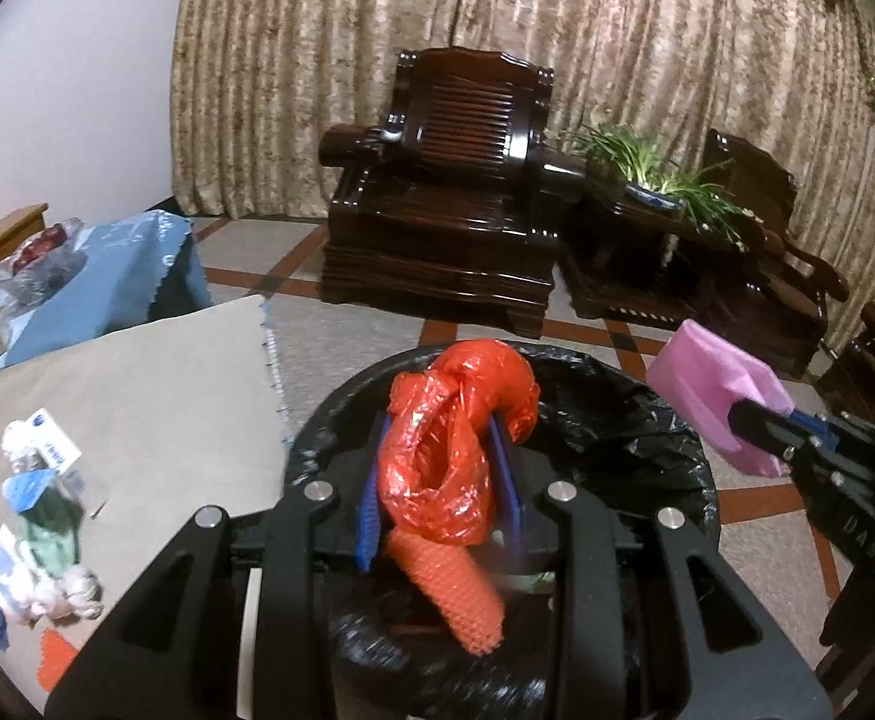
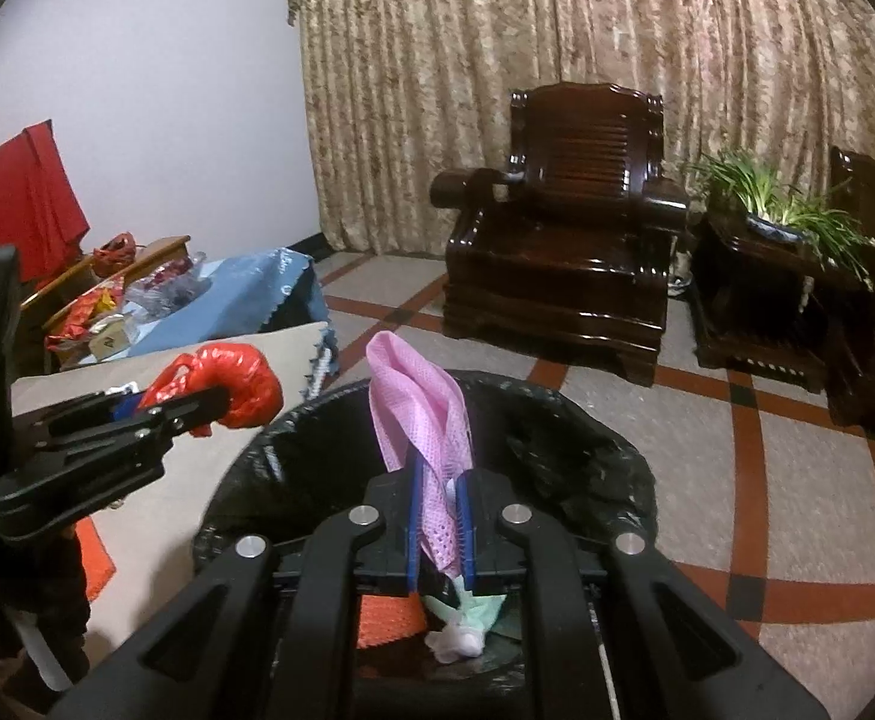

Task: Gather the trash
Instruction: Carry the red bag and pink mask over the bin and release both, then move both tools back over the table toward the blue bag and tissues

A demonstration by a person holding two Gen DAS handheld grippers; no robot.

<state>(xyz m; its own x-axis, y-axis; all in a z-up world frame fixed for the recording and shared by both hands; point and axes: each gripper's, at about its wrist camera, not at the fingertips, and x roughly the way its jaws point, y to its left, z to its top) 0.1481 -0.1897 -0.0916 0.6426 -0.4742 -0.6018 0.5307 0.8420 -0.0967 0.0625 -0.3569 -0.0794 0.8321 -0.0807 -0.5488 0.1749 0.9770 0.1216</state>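
My left gripper is shut on a crumpled red plastic bag and holds it over the black-lined trash bin. An orange foam net hangs or falls just below the bag, blurred. My right gripper is shut on a pink foam net over the same bin. The pink net also shows in the left wrist view, at the right. The red bag shows in the right wrist view, at the left. Orange net and pale wrappers lie inside the bin.
A table with a beige cloth stands left of the bin, with several wrappers and tissues on it. A blue cloth with clutter lies behind. A dark wooden armchair and a plant stand by the curtain.
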